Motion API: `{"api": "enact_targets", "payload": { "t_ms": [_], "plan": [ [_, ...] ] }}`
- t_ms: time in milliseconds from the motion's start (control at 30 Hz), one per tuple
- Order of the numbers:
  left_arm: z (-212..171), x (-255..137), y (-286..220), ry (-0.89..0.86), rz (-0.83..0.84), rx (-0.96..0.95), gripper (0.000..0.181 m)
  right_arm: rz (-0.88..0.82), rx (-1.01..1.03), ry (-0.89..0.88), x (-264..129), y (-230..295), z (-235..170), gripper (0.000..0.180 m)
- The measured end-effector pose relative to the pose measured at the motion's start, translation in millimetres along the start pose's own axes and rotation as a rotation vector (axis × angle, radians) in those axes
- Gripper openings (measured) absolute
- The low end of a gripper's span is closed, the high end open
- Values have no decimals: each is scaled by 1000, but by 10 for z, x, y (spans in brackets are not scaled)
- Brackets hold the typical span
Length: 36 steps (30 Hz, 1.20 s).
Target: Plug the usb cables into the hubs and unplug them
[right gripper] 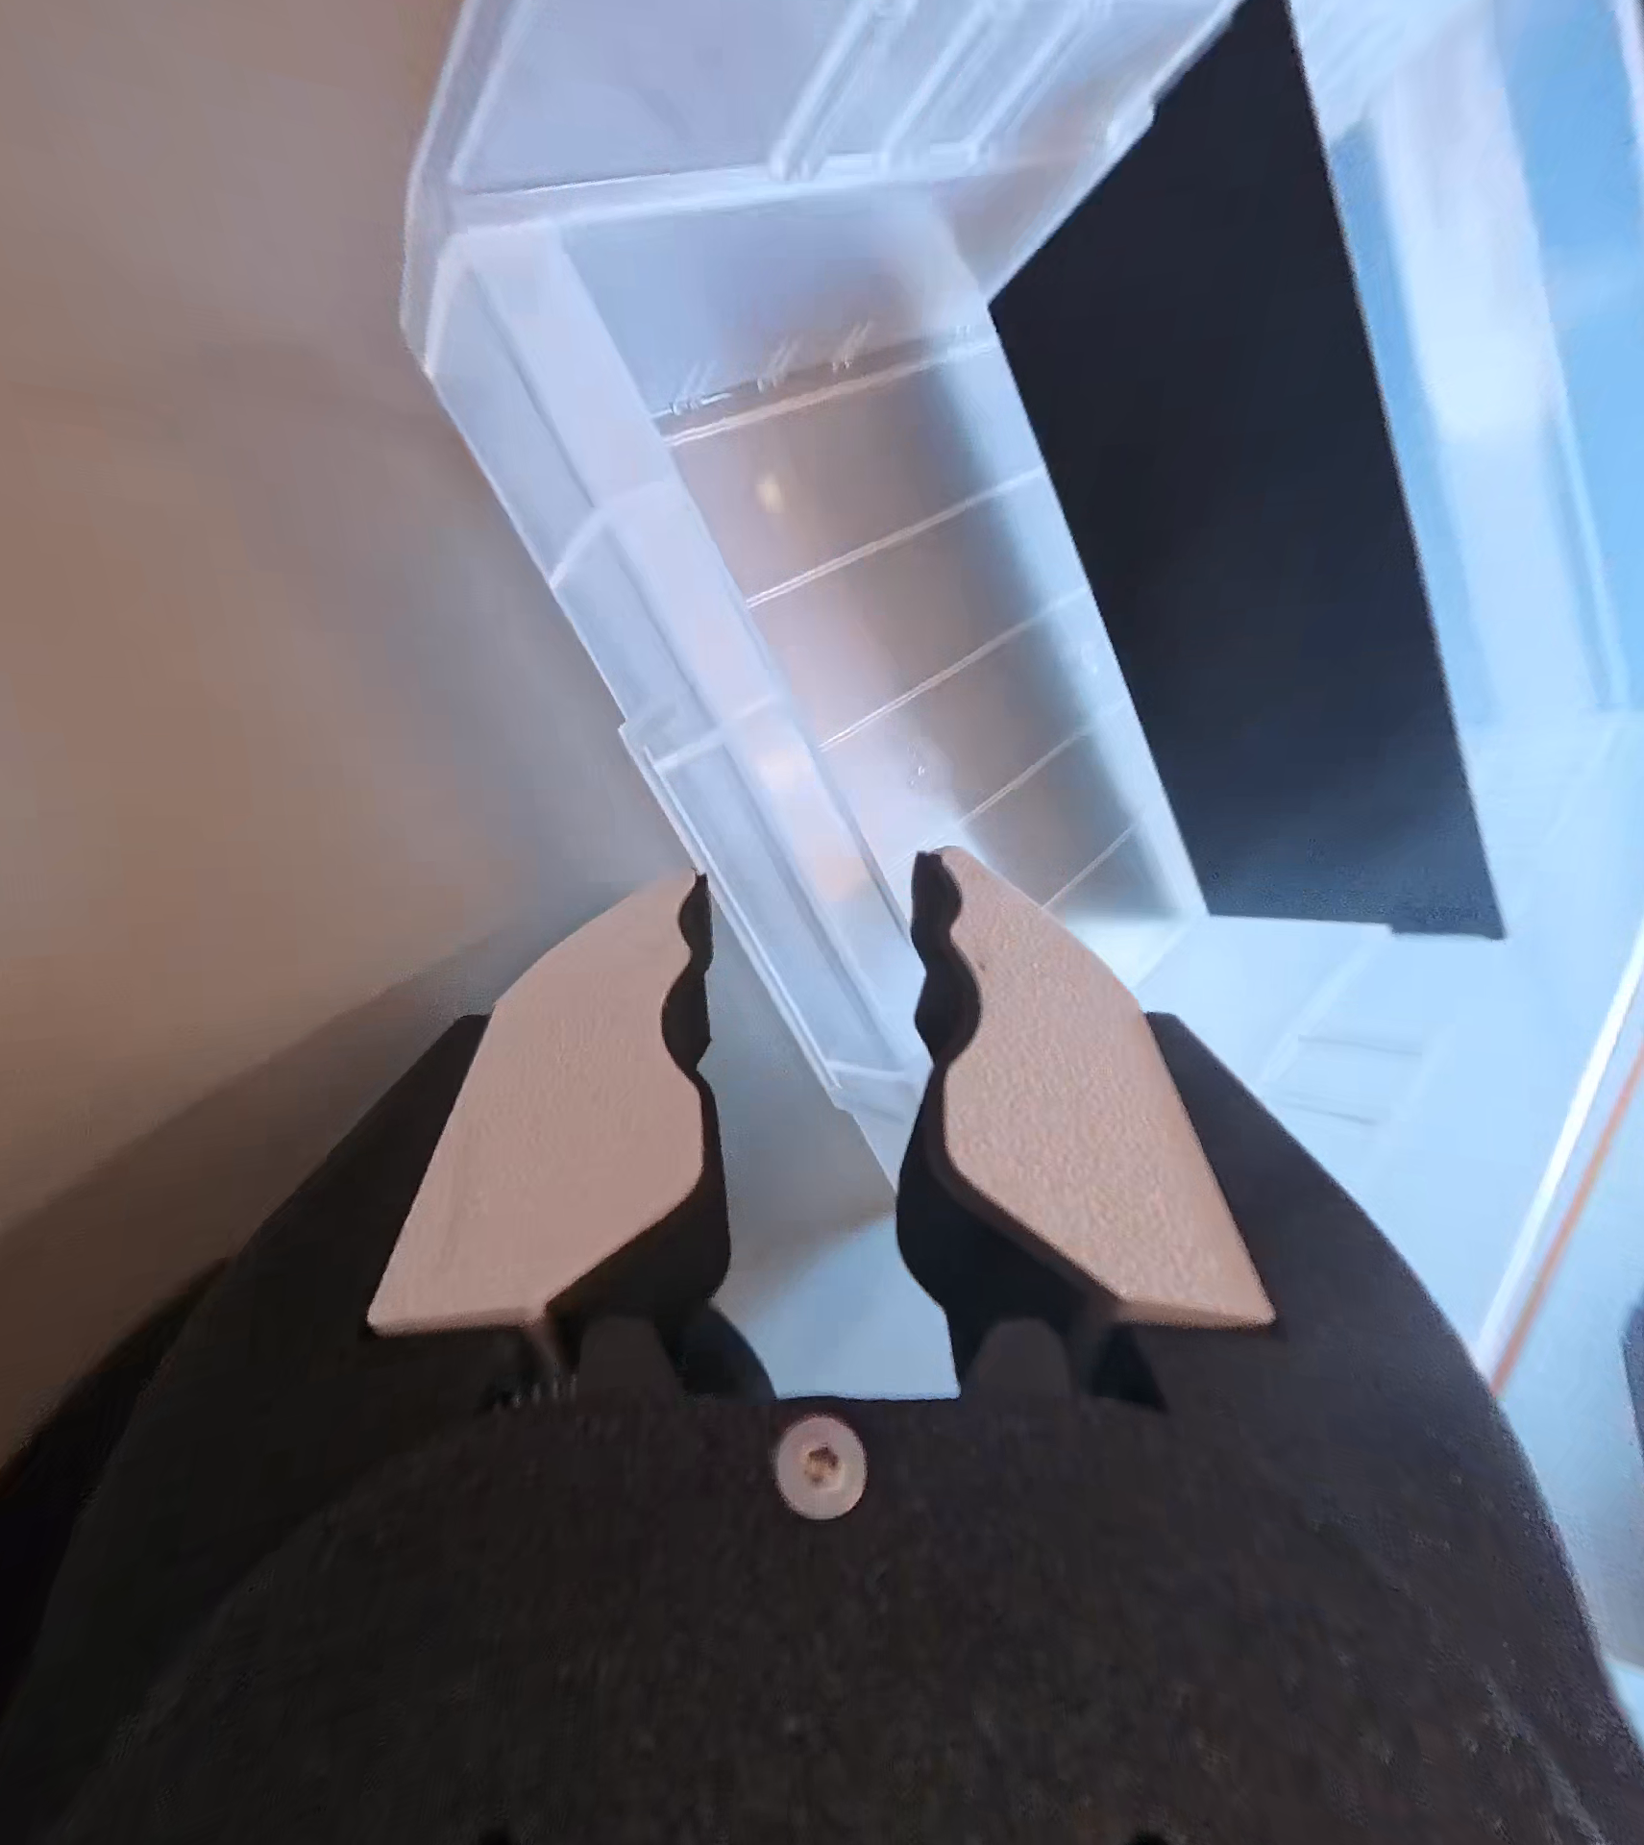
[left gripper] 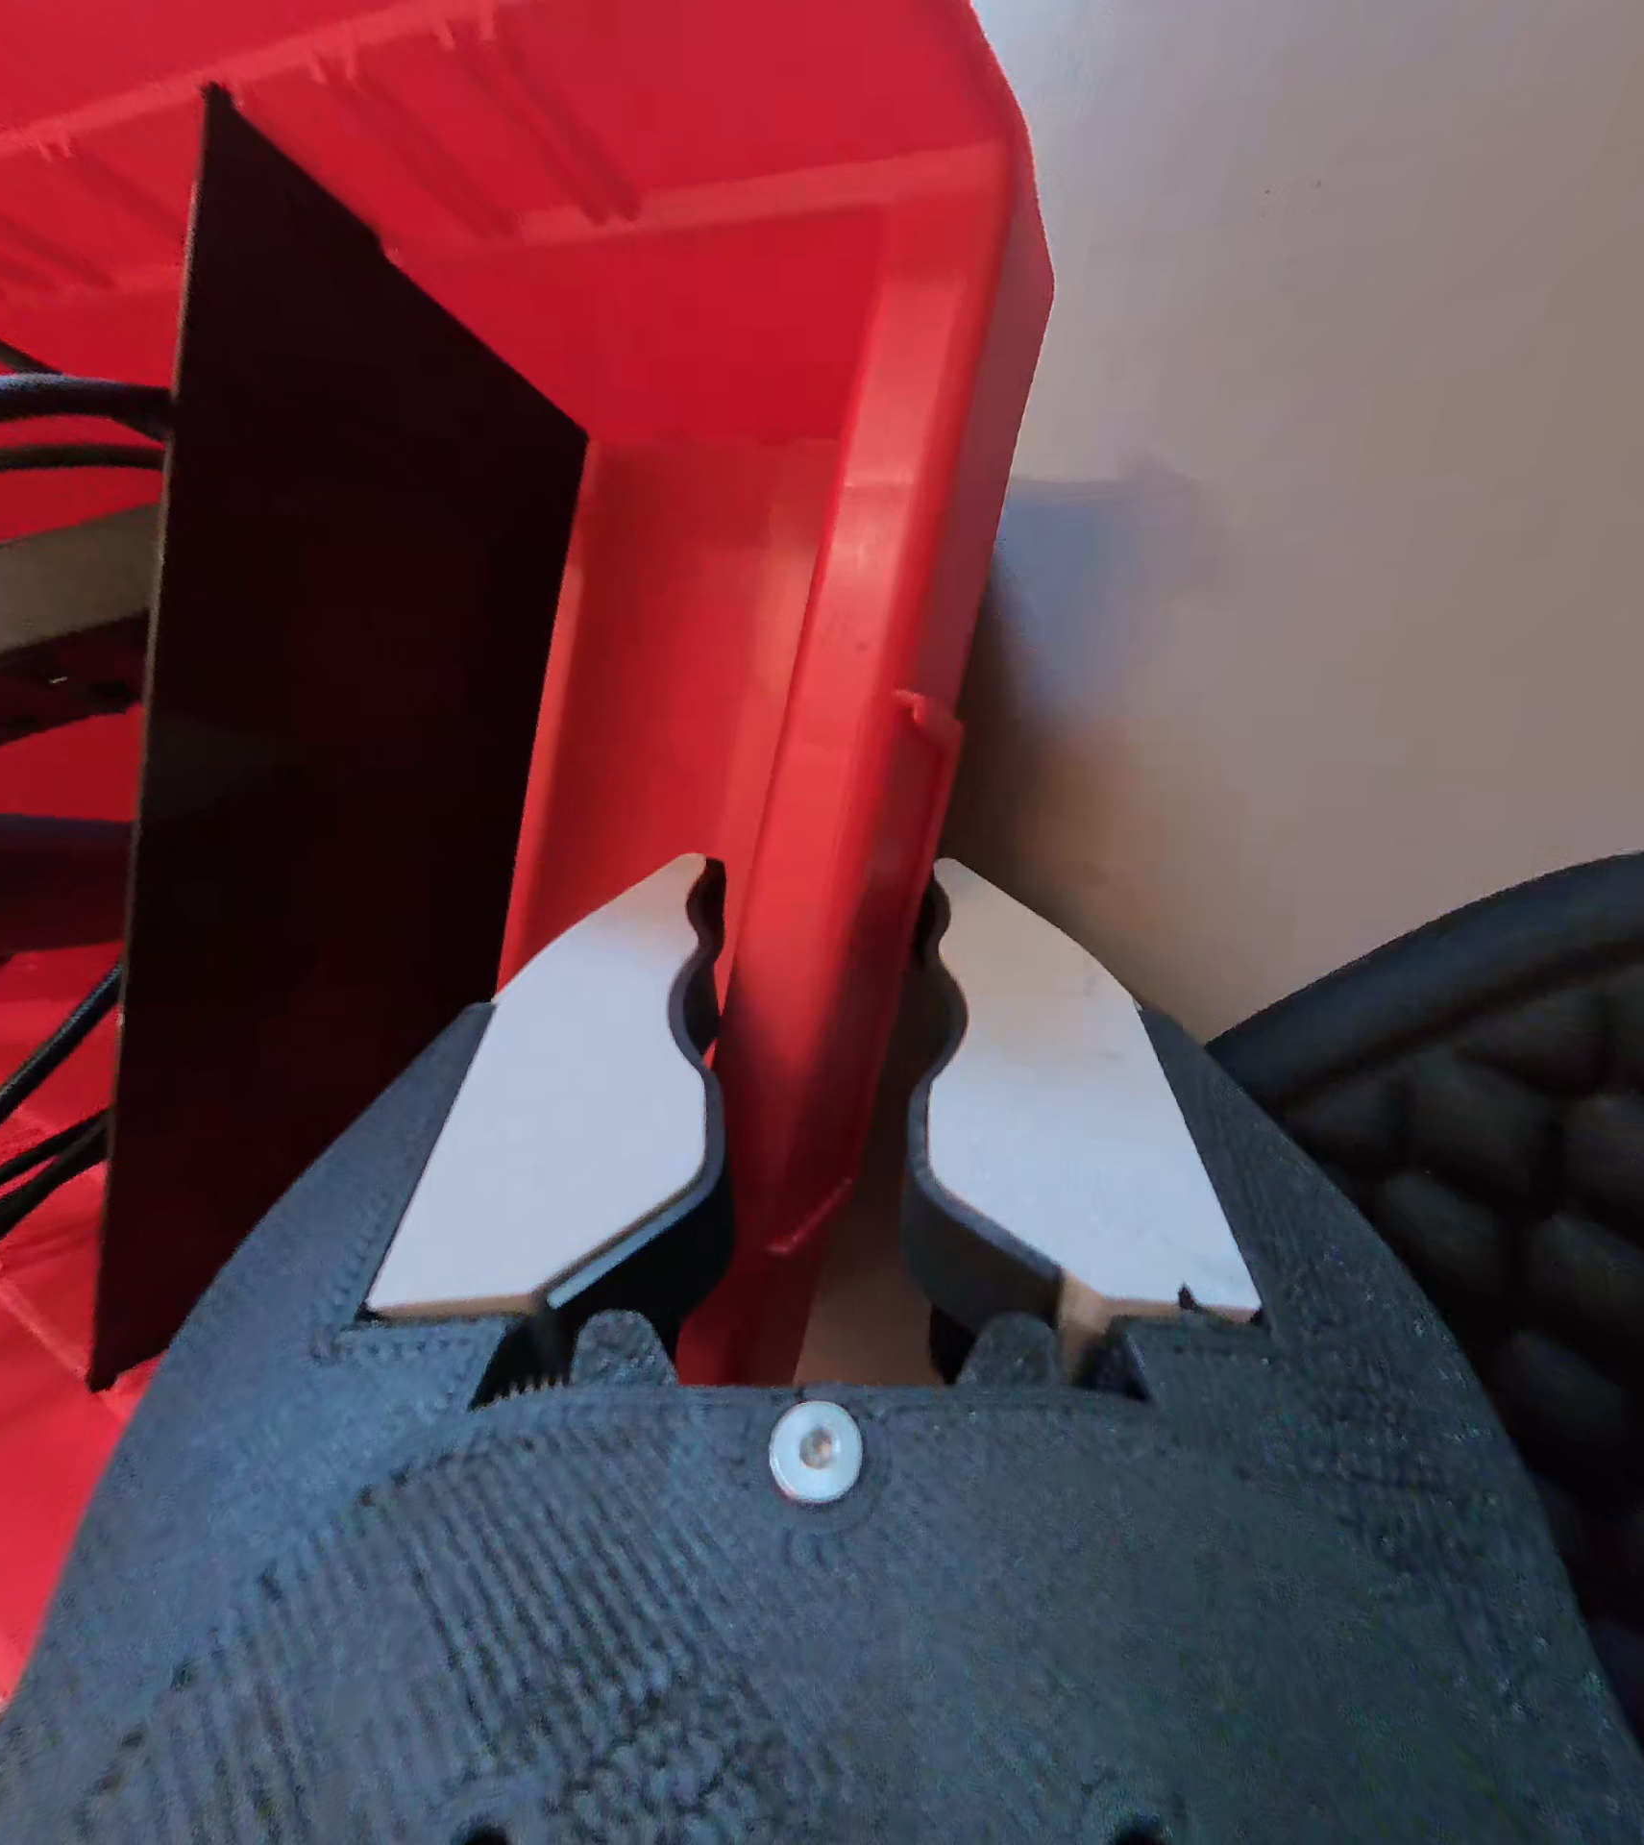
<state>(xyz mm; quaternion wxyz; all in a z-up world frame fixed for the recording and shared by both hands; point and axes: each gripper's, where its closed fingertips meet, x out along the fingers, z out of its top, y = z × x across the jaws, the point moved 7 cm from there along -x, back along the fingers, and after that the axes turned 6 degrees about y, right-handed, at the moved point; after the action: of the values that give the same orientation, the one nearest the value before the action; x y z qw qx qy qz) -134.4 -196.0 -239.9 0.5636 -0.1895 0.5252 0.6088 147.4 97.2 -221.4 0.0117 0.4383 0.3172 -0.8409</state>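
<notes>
Two grippers: the left gripper (left gripper: 823,879) and the right gripper (right gripper: 813,884), two fingers each. Two bins: one red bin (left gripper: 748,419) and one clear bin (right gripper: 798,419), each with one black divider (left gripper: 328,749) (right gripper: 1247,559). At nine o'clock in the red bin, several black cables (left gripper: 9,419), too tangled to count. One black mesh cushion (left gripper: 1536,1178) at four o'clock.

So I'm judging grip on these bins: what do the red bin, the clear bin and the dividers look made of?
Red bin: likely moulded plastic, smooth with a slight sheen and ribbed walls. Clear bin: translucent, frosted-looking plastic. Black divider: thin, flat, matte sheet, material unclear.
</notes>
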Motion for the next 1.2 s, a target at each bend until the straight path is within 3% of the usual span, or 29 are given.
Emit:
{"api": "enact_targets", "payload": {
  "t_ms": [167, 433, 533, 667, 767, 867, 900, 933, 967, 1100, 1200],
  "plan": [
    [21, 57, 92, 1, -9, -14, 37, -111, -43, 63, 90, -349, -247, 35],
    [98, 284, 446, 25, 4, -63, 37, -103, -54, 74, 626, -980, -217, 32],
    [103, 380, 613, 16, 59, -84, 39, -142, 17, 50, 682, -1092, -152, 45],
    [113, 353, 725, -6, 76, -161, 48, -107, 217, -241, 377, -1030, 135, 55],
    [210, 33, 824, -169, 42, -243, 43, -26, 363, -450, 136, -930, 257, 53],
    [253, -386, 1195, -291, 108, -329, 37, 20, 435, -550, 135, -849, 285, 50],
    [253, -487, 1357, -298, 140, -348, 34, 37, 440, -571, 170, -825, 288, 39],
    [248, -545, 1514, -277, 164, -348, 34, 60, 427, -590, 207, -792, 288, 8],
    [231, -549, 1660, -221, 177, -328, 36, 89, 415, -604, 245, -757, 295, 0],
    [192, -270, 2007, 64, 188, -95, 42, 110, 427, -614, 333, -679, 301, 0],
    [188, 25, 2104, 276, 155, 78, 44, 113, 428, -621, 347, -636, 297, 12]
  ]
}}
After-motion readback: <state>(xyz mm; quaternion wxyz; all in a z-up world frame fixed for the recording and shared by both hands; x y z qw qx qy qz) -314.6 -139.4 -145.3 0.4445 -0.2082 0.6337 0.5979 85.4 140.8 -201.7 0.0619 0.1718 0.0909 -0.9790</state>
